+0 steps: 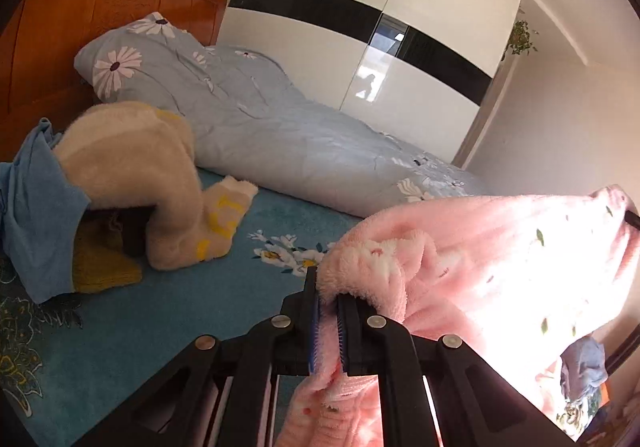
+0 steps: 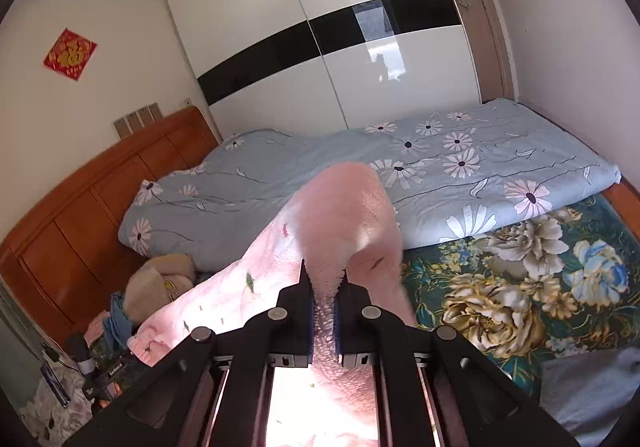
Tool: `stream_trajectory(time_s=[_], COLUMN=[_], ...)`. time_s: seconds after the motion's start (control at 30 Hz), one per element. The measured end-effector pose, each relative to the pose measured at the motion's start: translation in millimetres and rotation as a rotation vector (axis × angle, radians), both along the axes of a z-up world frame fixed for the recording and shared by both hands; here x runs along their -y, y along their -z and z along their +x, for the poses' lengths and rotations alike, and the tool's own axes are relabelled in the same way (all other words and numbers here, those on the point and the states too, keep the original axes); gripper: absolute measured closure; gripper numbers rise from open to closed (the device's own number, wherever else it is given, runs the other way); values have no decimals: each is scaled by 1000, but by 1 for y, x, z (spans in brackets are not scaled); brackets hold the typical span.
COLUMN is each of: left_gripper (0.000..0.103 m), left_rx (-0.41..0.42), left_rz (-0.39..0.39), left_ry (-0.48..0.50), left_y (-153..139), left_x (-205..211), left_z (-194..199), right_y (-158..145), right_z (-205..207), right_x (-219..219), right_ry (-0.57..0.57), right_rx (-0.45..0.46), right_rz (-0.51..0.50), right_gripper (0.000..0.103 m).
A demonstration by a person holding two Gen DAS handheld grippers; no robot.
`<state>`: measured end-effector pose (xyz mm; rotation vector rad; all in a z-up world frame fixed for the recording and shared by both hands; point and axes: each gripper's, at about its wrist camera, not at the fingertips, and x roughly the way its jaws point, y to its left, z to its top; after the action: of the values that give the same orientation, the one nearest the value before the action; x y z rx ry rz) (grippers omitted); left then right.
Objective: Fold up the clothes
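On the far left of the bed (image 1: 168, 311), a pile of clothes (image 1: 132, 183) sits against the headboard (image 1: 64, 31): a beige fleece piece draped over blue and mustard ones. I judge these are waiting their turn and were kept to that end so the middle of the bed remains free as a folding surface.

Moving right, my left hand-held gripper (image 1: 328, 303) is pressed together on an edge of the pink fleece (image 1: 480, 255); the cloth bunches over the jaws and hangs below them. Pinching at an edge, rather than mid-cloth, lets the garment hang open instead of balling up.

Further right, my right hand-held gripper (image 2: 324, 283) is likewise clamped on the pink fleece (image 2: 344, 215), which humps up ahead of the jaws and trails off toward the left gripper. The garment is thus held off the bed between both grippers, stretched across the span. I judge this two-point hold is meant to spread it flat before laying it down; the task looks to be at an early stage, with no fold visible.

Behind, a rolled flowered duvet (image 2: 400, 167) lies along the wardrobe (image 2: 320, 47) side, pushed clear of the work area.

Risk noted: thick pile may slip from a shallow pinch.
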<state>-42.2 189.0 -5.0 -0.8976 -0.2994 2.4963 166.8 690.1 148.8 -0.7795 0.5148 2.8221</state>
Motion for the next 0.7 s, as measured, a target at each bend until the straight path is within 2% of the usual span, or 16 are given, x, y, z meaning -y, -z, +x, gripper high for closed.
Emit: stream_trajectory(time_s=[0.07, 0.17, 0.23, 0.33, 0.43, 0.5, 0.63, 0.7], left_gripper=[95, 95, 95, 94, 94, 94, 93, 91], left_rx=[45, 142, 196, 237, 259, 262, 261, 277], left_rz=[-52, -113, -118, -118, -145, -179, -160, -143], left_ry=[-47, -106, -123, -140, -136, -129, -114, -107], left_y=[18, 53, 73, 94, 109, 114, 118, 120], left_x=[11, 34, 49, 60, 57, 50, 44, 44], left_z=[-17, -40, -49, -49, -50, -50, -45, -41], right_y=[35, 118, 174, 235, 261, 265, 254, 247], right_z=[-24, -69, -93, -116, -124, -125, -119, -116], right_x=[11, 29, 40, 61, 85, 92, 88, 84], right_ry=[-28, -76, -93, -128, -164, -182, -179, -172], right_rx=[72, 215, 302, 376, 430, 445, 433, 419], right_rz=[0, -66, -114, -200, -166, -136, -108, -101], right_gripper=[95, 95, 95, 94, 92, 91, 89, 84])
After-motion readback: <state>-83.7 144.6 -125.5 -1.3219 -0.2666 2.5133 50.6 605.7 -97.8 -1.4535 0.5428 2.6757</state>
